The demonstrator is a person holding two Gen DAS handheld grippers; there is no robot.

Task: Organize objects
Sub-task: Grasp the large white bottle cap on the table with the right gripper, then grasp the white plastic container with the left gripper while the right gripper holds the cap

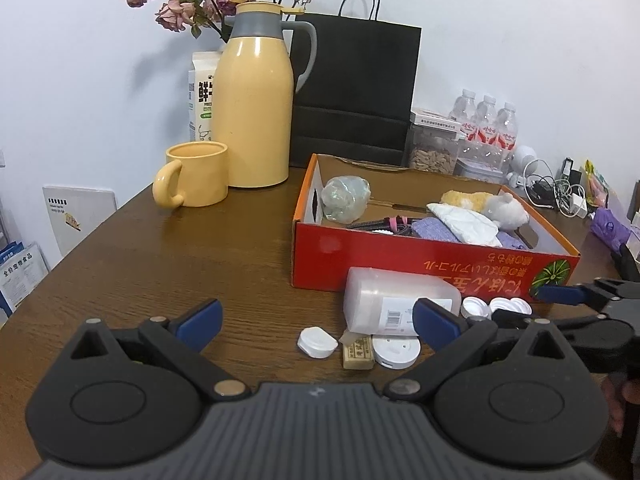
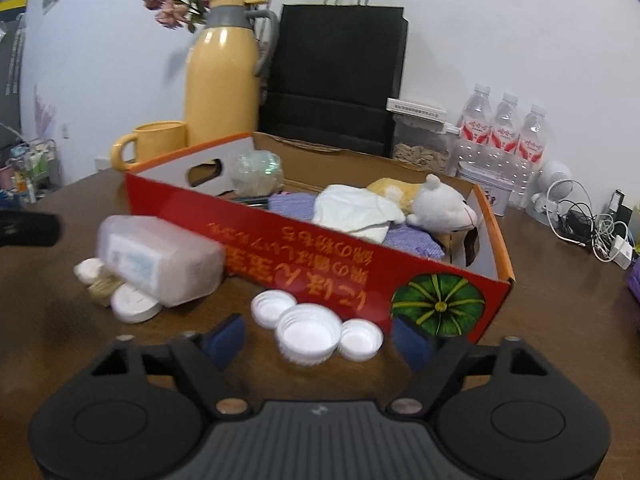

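A red cardboard box (image 1: 420,258) (image 2: 320,276) on the brown table holds a plush toy (image 2: 436,200), a white cloth, purple cloth and a wrapped ball (image 1: 344,198). In front of it lie a translucent plastic jar (image 1: 396,300) (image 2: 160,260) on its side, white caps (image 2: 308,336) (image 1: 476,307), a white lid (image 1: 318,342), a round white disc (image 1: 396,350) and a small tan packet (image 1: 358,354). My left gripper (image 1: 316,320) is open above the lid and packet. My right gripper (image 2: 320,340) is open, with the white caps between its fingers; it also shows in the left wrist view (image 1: 568,294).
A yellow thermos (image 1: 252,100), yellow mug (image 1: 196,180), milk carton, flowers and black paper bag (image 1: 356,88) stand at the back. A seed jar (image 2: 420,148), water bottles (image 2: 504,136), a tin and tangled cables (image 2: 592,228) are at the right.
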